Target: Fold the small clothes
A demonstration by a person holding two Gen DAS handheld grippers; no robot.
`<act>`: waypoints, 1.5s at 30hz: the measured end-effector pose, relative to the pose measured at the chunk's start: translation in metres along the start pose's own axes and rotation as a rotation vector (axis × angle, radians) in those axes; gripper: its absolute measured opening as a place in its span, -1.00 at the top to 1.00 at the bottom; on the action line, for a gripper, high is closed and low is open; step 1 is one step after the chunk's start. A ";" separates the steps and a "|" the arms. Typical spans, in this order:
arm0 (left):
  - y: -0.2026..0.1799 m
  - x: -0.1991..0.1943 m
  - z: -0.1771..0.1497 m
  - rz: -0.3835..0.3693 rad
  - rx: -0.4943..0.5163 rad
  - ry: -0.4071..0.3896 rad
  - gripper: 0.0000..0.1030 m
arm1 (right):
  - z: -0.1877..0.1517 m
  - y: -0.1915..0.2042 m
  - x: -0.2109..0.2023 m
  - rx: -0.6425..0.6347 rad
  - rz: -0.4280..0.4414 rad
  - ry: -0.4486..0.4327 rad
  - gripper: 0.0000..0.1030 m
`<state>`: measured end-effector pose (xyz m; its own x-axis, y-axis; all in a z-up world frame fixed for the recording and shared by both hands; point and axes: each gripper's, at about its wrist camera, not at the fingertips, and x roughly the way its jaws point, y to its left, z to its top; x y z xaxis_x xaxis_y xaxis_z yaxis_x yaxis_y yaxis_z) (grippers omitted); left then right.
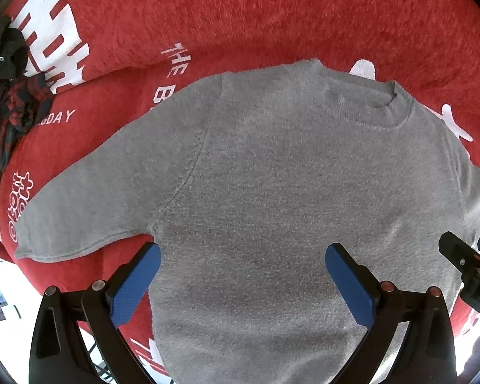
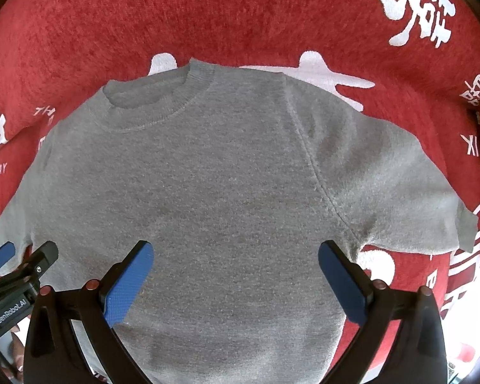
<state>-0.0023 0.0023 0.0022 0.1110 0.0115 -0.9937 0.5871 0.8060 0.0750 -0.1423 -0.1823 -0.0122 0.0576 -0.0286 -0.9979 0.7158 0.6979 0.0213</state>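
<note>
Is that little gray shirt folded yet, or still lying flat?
Spread flat. The gray T-shirt lies face up on the red blanket, both short sleeves out to the sides, collar away from the grippers, no fold visible.

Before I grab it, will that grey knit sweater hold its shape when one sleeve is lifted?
Probably not. The grey knit sweater lies limp and flat on the fuzzy red blanket, so it should droop. Its soft knit likely clings to that pile rather than sliding. It looks light; the sleeve would trail.

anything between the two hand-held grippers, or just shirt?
Just shirt: in both wrist views only the flat body of the grey T-shirt spans between the left hand-held gripper and the right hand-held gripper. Both are open.
</note>
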 end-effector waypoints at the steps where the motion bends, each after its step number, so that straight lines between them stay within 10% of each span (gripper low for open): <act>1: 0.000 0.000 0.000 -0.001 -0.001 -0.001 -1.00 | 0.000 0.000 0.000 -0.001 0.000 0.000 -1.00; 45: -0.004 -0.003 0.001 0.016 0.006 -0.005 -1.00 | 0.004 0.002 -0.006 -0.014 -0.002 0.005 -1.00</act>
<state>-0.0042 -0.0018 0.0051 0.1247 0.0213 -0.9920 0.5903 0.8020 0.0914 -0.1389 -0.1837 -0.0060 0.0528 -0.0263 -0.9983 0.7062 0.7077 0.0187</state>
